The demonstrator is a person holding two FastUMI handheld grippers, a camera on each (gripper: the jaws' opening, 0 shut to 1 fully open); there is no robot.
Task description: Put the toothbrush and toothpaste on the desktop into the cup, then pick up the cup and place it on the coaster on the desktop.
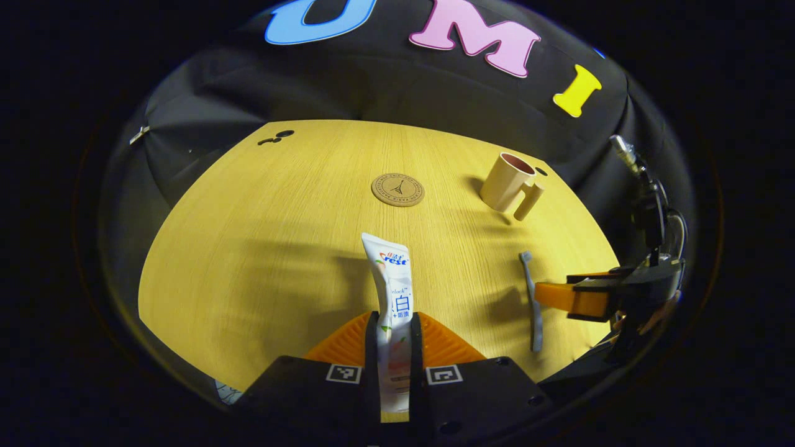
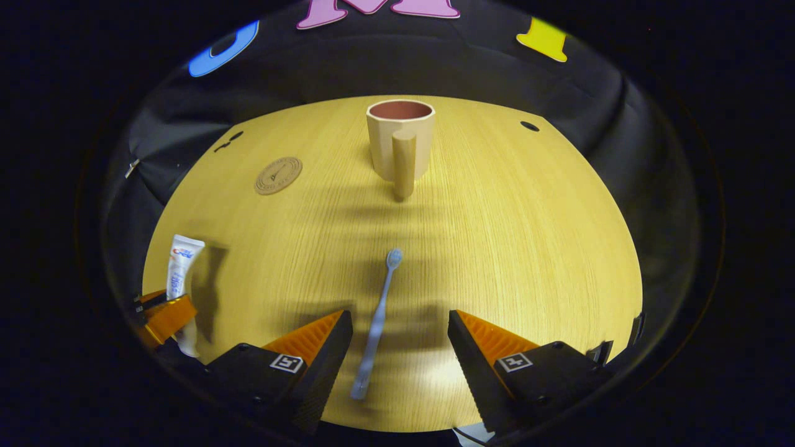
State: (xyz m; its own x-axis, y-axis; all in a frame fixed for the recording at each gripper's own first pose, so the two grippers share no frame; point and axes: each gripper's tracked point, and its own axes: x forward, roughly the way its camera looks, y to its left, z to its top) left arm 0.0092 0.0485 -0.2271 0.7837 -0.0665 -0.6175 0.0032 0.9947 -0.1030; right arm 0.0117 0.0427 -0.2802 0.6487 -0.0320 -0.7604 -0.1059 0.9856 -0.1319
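Toothpaste: the white, flattened plastic toothpaste tube (image 1: 392,292) is held upright in front of the cup, its lower part clamped between the two fingers of the left gripper (image 1: 394,347), seemingly lifted off the surface so that it can be carried to the cup.
Toothbrush: the slim grey-blue plastic toothbrush (image 2: 376,323) lies flat on the surface, in front of the cup, bristle head pointing toward the cup; it is not yet grasped.
Right gripper: the right gripper (image 2: 397,347) is spread wide, one finger on each side of the toothbrush handle without touching it, a stance judged to prepare a pinch across the handle.
Cup: the beige ceramic-looking cup with a reddish inside and a thick straight handle (image 2: 400,143) stands upright and empty, mouth up, so both items can be dropped in.
Coaster: the round cork coaster (image 2: 278,176) lies flat to the left of the cup, apart from it, nothing on it.
Surface: the yellow wood-grain surface (image 2: 528,236) carries everything.
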